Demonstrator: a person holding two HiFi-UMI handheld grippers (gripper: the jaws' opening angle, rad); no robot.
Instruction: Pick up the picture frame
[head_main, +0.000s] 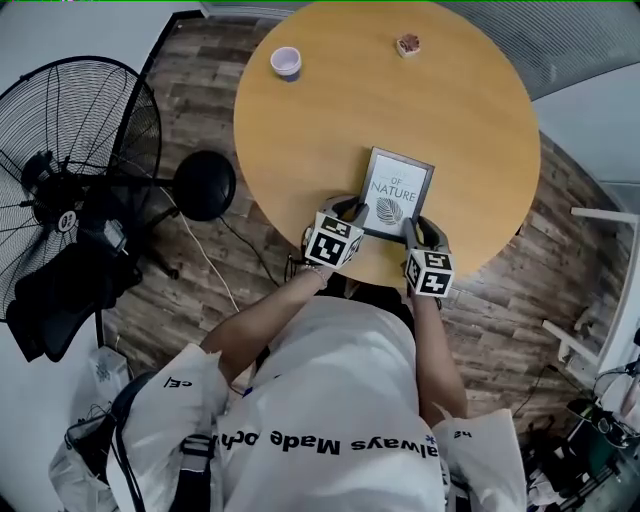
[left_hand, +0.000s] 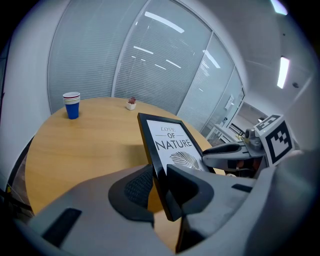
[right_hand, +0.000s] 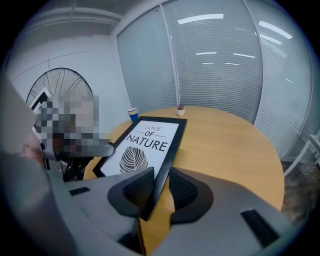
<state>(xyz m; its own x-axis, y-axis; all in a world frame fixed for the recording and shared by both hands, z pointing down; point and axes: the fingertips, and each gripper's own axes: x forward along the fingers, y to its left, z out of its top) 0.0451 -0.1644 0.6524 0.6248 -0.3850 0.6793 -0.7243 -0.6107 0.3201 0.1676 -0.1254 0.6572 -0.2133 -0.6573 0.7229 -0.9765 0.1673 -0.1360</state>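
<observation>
The picture frame (head_main: 395, 192) is black with a white print of a leaf and lettering, and it is held over the near edge of the round wooden table (head_main: 330, 110). My left gripper (head_main: 355, 212) is shut on its near left corner. The left gripper view shows the frame (left_hand: 172, 142) standing tilted between the left gripper's (left_hand: 162, 185) pads. My right gripper (head_main: 418, 228) is shut on the near right corner, with the frame's (right_hand: 145, 145) edge clamped in the right gripper (right_hand: 159, 187). The near edge is off the table.
A blue and white paper cup (head_main: 286, 62) and a small potted plant (head_main: 407, 44) stand at the table's far side. A large black floor fan (head_main: 70, 150) and a round black base (head_main: 203, 185) are left of the table. Glass walls with blinds stand behind.
</observation>
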